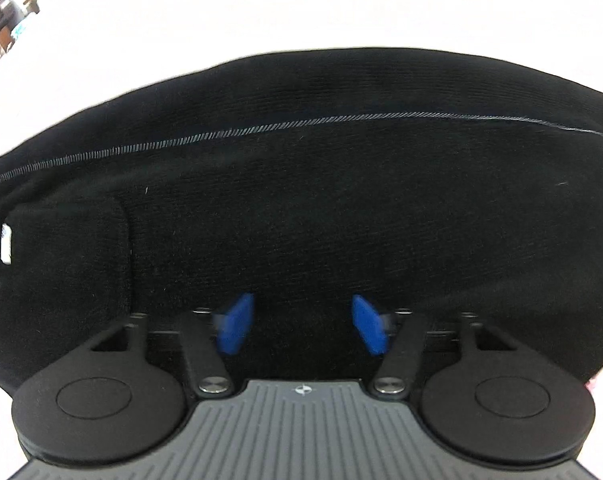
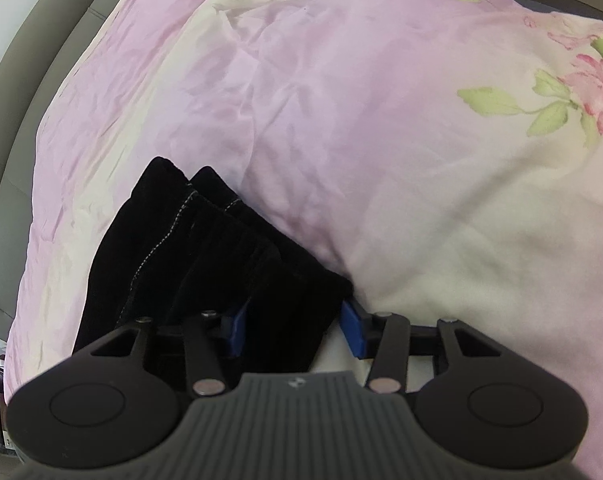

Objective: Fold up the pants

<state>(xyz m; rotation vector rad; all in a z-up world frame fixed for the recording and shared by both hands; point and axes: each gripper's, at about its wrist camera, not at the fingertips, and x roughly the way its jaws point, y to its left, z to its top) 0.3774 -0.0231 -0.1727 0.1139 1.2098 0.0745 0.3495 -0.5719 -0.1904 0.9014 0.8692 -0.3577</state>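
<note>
— Where were the pants (image 1: 301,200)?
— Flat on our bed (image 2: 381,140). Our left gripper (image 1: 301,326) hovered spread apart; our right gripper (image 2: 295,332), also apart, straddled a bunched end, seemingly for gripping.

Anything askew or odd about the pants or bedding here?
Nothing damaged or spilled. The black pants lie bunched in ridges against the rumpled pink floral quilt, with both the right gripper and left gripper open.
</note>
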